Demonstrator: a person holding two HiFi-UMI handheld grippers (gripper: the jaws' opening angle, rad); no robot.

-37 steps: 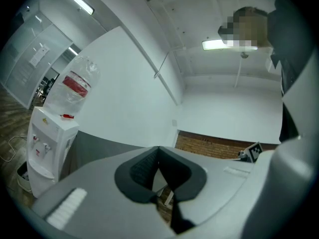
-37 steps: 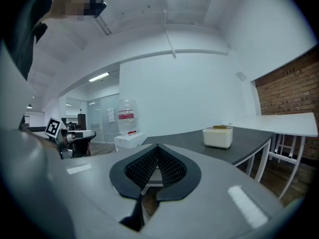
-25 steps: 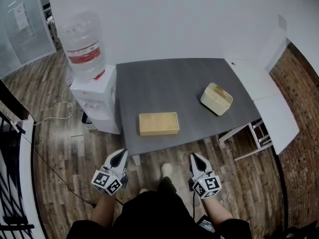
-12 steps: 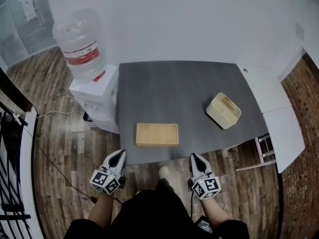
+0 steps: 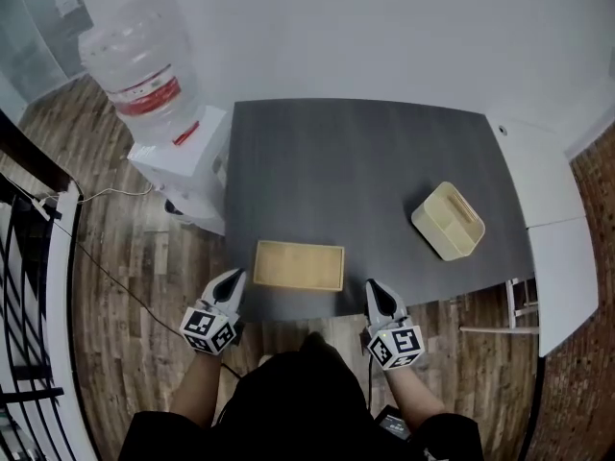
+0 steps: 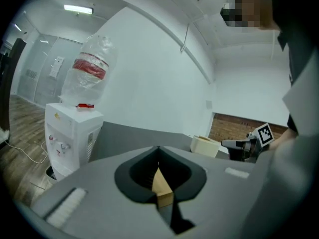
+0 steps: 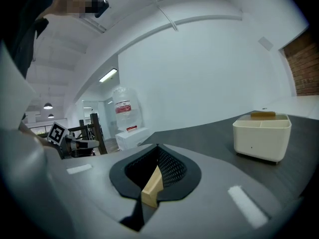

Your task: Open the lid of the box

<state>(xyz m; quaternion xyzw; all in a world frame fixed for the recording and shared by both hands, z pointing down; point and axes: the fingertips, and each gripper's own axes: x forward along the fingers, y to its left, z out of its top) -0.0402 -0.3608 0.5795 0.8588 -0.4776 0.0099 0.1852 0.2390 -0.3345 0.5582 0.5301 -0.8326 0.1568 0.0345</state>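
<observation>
Flat wooden box (image 5: 299,264) lies on the grey table (image 5: 356,161), close to the near edge, long side facing the person. It sits between the two grippers, so either can reach an end.

Left gripper (image 5: 233,281): jaws closed on nothing, tip just short of the box's left near corner, not touching.
Right gripper (image 5: 376,292): jaws closed, empty, off the table edge beside the box's right near corner.
Both point forward at table height, likely lined up for the approach.

Lid looks down. The seam between lid and base does not resolve from above, so the hinge side is uncertain.

Cream container (image 5: 448,220) stands well apart on the right, out of the working path. Water dispenser (image 5: 144,75) stands left of the table.

Judgement: opening not yet begun.
</observation>
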